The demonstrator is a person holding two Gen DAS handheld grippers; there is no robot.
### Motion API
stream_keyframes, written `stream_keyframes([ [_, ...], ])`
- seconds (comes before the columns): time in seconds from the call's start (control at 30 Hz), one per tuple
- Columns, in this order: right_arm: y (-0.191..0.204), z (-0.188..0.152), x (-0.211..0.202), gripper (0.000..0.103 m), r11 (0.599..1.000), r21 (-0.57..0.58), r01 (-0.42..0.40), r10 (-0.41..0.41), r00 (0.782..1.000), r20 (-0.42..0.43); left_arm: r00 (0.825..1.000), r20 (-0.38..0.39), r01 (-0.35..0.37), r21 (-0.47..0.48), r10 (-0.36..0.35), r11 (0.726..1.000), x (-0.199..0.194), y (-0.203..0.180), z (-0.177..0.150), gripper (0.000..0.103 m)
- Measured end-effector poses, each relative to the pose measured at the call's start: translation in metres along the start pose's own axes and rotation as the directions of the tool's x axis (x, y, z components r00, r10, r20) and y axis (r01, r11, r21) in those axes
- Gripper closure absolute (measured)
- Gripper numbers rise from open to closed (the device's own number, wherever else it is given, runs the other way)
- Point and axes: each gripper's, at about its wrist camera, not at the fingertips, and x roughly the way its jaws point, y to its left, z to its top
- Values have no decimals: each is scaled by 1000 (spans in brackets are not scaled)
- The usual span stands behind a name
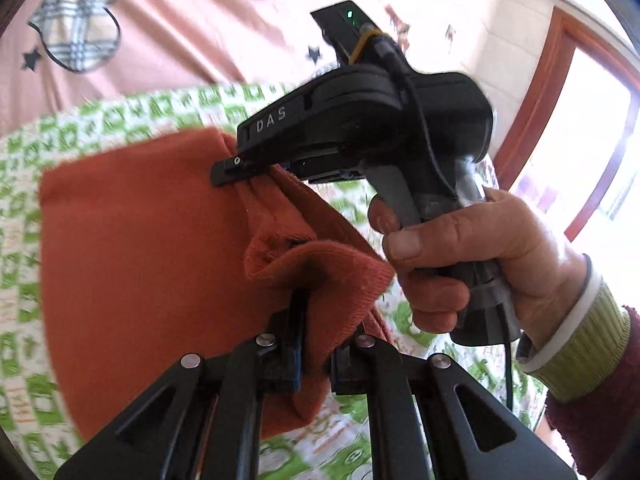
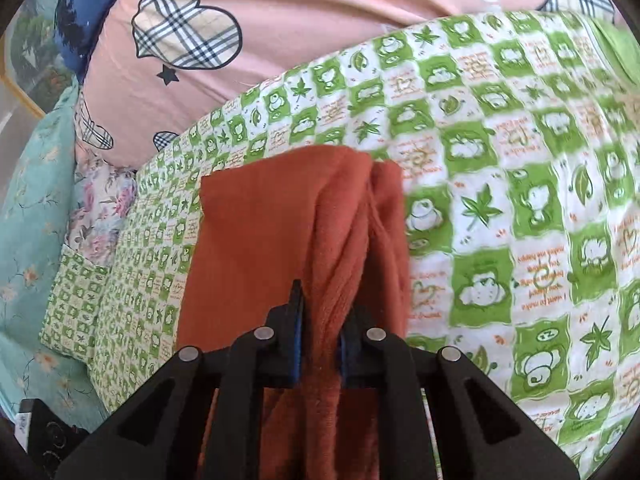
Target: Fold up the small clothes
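Both jaw pairs clamped on the orange garment: left gripper pinches a bunched ribbed edge, right gripper bites gathered cloth just beyond it, the person's hand on its handle. Right wrist view: right gripper pads squeezed on a thick ridge of fabric; the rest trails ahead of the jaws across the green checked quilt. Progress: mid-fold at best. Cloth lifted and doubled, nothing laid flat or squared, no finished pile visible. Left: lay over, release, smooth.
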Motion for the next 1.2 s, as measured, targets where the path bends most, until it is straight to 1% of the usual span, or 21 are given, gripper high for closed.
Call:
stream_keyframes([
  [0.07,-1,0,-5,88,1000,-4,-24,24,999,29,1000,-8,0,-8,0,1000,7,-2,0,95],
  [0.13,-5,-1,-2,88,1000,0,-1,1,1000,25,1000,2,-2,2,2,1000,8,-3,2,95],
  [0.17,-8,-3,5,88,1000,12,16,-16,1000,9,1000,-3,-1,13,2,1000,11,-5,1,92],
  [0.27,-22,-11,12,87,998,58,20,-19,1000,-14,997,-79,9,19,-7,1000,30,-1,0,87],
  [0.33,-26,-15,6,85,995,95,-4,4,1000,2,995,-93,31,-9,-32,999,30,5,0,85],
  [0.37,-26,-17,1,83,994,105,-3,2,1000,9,995,-91,45,-17,-46,999,26,7,-1,79],
  [0.4,-25,-19,-4,80,994,107,9,-10,1000,15,994,-93,54,-21,-55,998,23,8,-1,75],
  [0.43,-23,-21,-9,79,994,111,19,-22,1000,19,993,-96,61,-28,-64,998,17,10,-3,67],
  [0.47,-22,-24,-15,70,993,115,28,-31,999,24,993,-95,66,-34,-68,997,10,15,-5,59],
  [0.5,-21,-28,-21,53,992,120,32,-35,999,27,993,-93,69,-40,-72,997,2,18,-9,56],
  [0.53,-20,-32,-27,42,991,126,44,-48,998,30,994,-86,67,-48,-71,997,-7,25,-13,53],
  [0.57,-19,-36,-32,25,990,127,61,-66,997,37,994,-81,62,-56,-67,997,-16,31,-17,50],
  [0.6,-17,-41,-38,20,989,124,78,-85,995,49,996,-76,52,-65,-57,997,-27,37,-18,47],
  [0.67,-14,-50,-45,20,989,119,89,-96,994,55,998,-62,5,-105,-12,994,-47,58,-24,31],
  [0.73,-13,-58,-46,20,990,122,73,-79,996,46,998,-42,-44,-159,38,986,-61,88,-26,30],
  [0.83,-7,-63,-38,20,992,111,61,-64,998,19,993,-28,-121,-240,118,963,-73,128,-25,21],
  [0.9,-4,-62,-27,19,993,92,74,-74,997,-4,991,-42,-136,-293,130,946,-70,153,-22,20],
  [1.0,-4,-58,-18,20,992,83,90,-89,996,-13,994,-91,-88,-373,58,924,-50,184,-20,20],
  [1.1,-10,-53,-9,20,992,96,79,-78,997,-15,991,-135,-35,-428,-26,903,-25,198,-26,20],
  [1.17,-14,-52,-3,20,991,104,89,-86,996,-28,989,-130,9,-458,-77,889,-9,200,-28,20],
  [1.2,-16,-53,2,20,990,110,87,-83,996,-42,989,-123,20,-459,-86,888,-8,198,-28,21],
])
